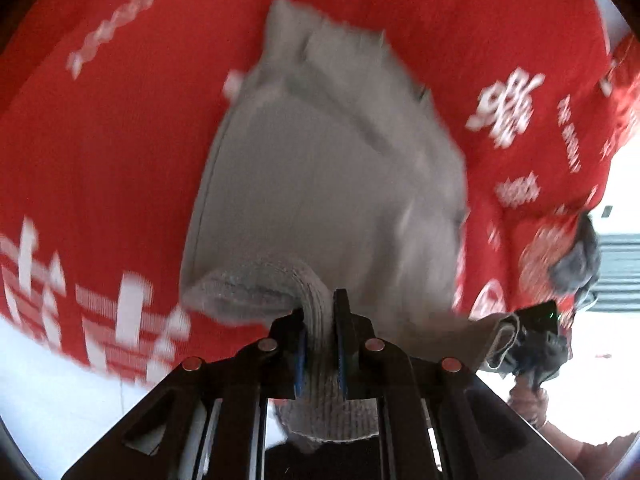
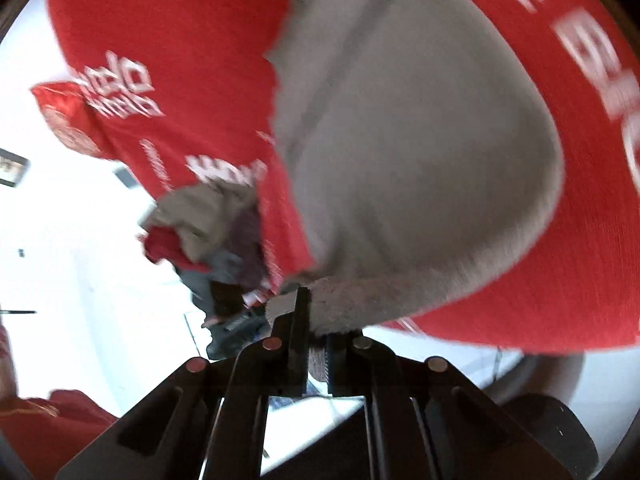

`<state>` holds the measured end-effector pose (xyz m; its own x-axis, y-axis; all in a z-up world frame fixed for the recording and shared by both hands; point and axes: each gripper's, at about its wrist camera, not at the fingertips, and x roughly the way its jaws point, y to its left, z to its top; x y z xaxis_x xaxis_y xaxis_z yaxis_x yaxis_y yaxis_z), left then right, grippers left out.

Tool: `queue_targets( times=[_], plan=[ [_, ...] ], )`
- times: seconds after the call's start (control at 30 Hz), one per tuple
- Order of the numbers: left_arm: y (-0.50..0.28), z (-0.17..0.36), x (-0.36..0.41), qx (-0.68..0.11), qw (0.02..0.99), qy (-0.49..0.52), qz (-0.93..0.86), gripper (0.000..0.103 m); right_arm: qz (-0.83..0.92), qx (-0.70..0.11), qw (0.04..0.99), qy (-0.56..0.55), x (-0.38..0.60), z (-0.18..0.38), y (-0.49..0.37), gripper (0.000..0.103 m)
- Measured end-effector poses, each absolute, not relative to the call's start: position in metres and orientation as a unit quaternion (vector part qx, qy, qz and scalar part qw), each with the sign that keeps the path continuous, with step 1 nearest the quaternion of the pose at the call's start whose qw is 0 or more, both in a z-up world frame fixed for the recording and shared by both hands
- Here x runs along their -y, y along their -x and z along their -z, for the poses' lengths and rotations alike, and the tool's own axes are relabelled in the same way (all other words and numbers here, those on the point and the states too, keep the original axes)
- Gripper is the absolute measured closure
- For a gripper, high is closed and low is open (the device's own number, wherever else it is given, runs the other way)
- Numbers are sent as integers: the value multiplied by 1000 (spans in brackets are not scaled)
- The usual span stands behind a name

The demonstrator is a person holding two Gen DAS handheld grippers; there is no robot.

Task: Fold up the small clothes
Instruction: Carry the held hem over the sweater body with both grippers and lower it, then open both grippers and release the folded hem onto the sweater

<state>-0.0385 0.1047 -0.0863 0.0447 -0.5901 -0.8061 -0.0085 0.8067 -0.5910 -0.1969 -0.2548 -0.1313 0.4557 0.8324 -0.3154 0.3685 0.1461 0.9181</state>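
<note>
A small grey garment (image 1: pixel 320 180) hangs lifted over a red cloth with white print (image 1: pixel 120 160). My left gripper (image 1: pixel 320 308) is shut on a bunched ribbed edge of it. Further right, my right gripper (image 1: pixel 532 336) pinches another folded edge of the same garment, with a hand (image 1: pixel 528 404) below it. In the right wrist view the grey garment (image 2: pixel 420 180) billows in front of the red cloth (image 2: pixel 180 40), and my right gripper (image 2: pixel 318 320) is shut on its fuzzy edge. Both views are blurred by motion.
A heap of other small clothes (image 2: pixel 208 224), grey, red and dark, lies at the red cloth's edge; the same heap (image 1: pixel 576 264) shows in the left wrist view. White tabletop (image 1: pixel 60 392) surrounds the cloth. A red sleeve (image 2: pixel 48 420) is at the lower left.
</note>
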Motion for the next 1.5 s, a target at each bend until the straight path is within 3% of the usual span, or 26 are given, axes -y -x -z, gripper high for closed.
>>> queue_targets(
  times=[0.2,0.37,0.63,0.83,0.87,0.93,0.97,1.0,1.07,1.17,1.3,1.5],
  plan=[
    [-55,54,-85,-600,736,224,219,90,-215,-411,627,-626,308,97,112,97],
    [-137,67,-44,-579,758,218,205,90,-210,-407,654,-602,345,90,34,97],
    [-205,152,-14,-623,751,180,127,90,-114,-483,639,-587,373,182,-43,97],
    [-211,151,-16,-634,746,164,116,90,-61,-523,629,-572,376,210,-60,95],
    [-210,144,-16,-633,749,156,119,90,-60,-524,628,-572,375,208,-59,92],
    [-205,127,-17,-630,754,140,122,80,-64,-515,635,-573,374,198,-56,69],
    [-200,119,-17,-625,759,135,123,79,-68,-508,639,-573,374,193,-55,43],
    [-198,111,-18,-620,764,130,124,79,-72,-501,645,-572,375,185,-53,35],
    [-193,95,-23,-612,772,123,118,78,-83,-497,654,-564,374,171,-52,35],
    [-187,76,-36,-588,797,113,88,30,-91,-501,664,-547,369,156,-46,39],
    [-179,69,-43,-585,802,93,82,30,-121,-513,680,-510,350,141,-42,57],
    [-175,112,5,-625,774,8,105,30,-116,-576,705,-397,314,155,-75,59]
  ],
)
